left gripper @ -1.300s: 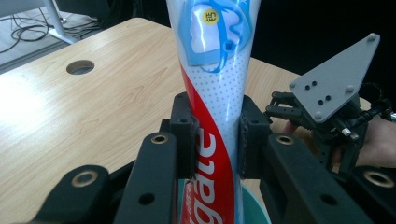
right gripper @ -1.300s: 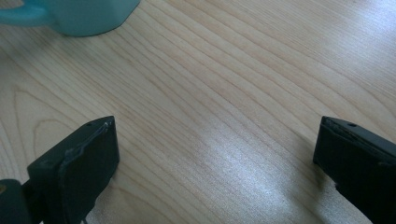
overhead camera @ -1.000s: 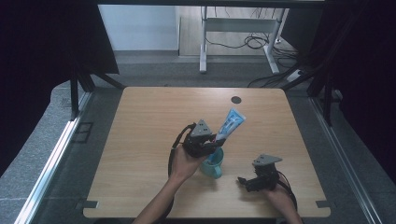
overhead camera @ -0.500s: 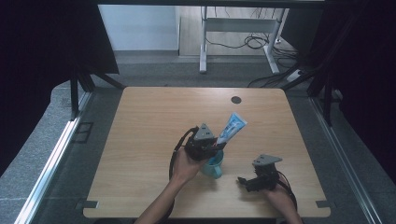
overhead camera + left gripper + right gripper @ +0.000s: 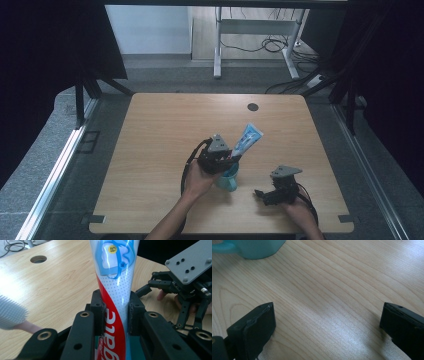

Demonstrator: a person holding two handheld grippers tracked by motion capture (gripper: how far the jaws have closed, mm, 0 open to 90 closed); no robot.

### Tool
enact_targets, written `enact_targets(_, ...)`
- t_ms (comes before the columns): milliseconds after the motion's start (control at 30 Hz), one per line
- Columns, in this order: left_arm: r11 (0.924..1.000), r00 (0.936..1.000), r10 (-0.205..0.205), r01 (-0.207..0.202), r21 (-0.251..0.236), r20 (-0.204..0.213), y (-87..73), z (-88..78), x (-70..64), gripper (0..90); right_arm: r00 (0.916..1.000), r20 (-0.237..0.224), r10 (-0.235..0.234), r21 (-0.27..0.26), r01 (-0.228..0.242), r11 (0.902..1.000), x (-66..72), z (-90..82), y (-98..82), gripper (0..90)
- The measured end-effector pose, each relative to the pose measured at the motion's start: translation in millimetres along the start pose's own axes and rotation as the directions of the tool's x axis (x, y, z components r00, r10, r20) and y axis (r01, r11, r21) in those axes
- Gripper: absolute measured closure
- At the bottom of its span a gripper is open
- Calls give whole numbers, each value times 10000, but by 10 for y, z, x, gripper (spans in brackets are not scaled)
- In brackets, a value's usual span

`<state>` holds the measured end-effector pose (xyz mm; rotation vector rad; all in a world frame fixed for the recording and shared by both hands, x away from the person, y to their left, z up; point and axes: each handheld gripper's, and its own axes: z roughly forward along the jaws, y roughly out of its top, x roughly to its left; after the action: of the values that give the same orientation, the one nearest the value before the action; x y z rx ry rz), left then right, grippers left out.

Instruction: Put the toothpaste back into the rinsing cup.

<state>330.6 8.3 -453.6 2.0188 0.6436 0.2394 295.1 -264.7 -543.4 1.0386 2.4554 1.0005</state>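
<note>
Two black jaws of the left gripper (image 5: 116,307) clamp a toothpaste tube (image 5: 115,282) from either side, its pads pressed flat against the plastic just above the red band of lettering. That tube is white and blue at its wide crimped end, with a pale dotted midsection and a red swoosh carrying white letters lower down; it narrows as it runs toward the camera in the left gripper view. Seen from the high view, the tube (image 5: 246,140) stands tilted, its wide end leaning up and away to the right, while its lower end sinks into a teal cup (image 5: 228,179) set near the middle of the table (image 5: 160,125), directly under the left gripper (image 5: 220,159). A white toothbrush head (image 5: 11,315) with pale bristles juts in at the left edge of the left gripper view. The right gripper (image 5: 267,195) rests well apart to the right, near the table's front edge, its jaws spread wide with bare wood between them; in the right gripper view the cup (image 5: 254,247) sits at the upper left corner. Broad bare tabletop stretches to the left and behind the cup, broken by a round dark hole (image 5: 253,107) near the far edge.
</note>
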Motion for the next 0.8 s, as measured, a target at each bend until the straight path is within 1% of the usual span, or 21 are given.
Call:
enact_targets(500, 9998, 9999, -58, 56, 203, 85, -30, -43, 18, 704, 10000, -4, 2, 1, -2, 10000, 0, 0, 0, 0)
enact_targets(800, 9988, 10000, 33, -32, 480, -20, -66, -60, 14, 691, 10000, 3, 12, -14, -12, 10000, 1, 2, -1, 0)
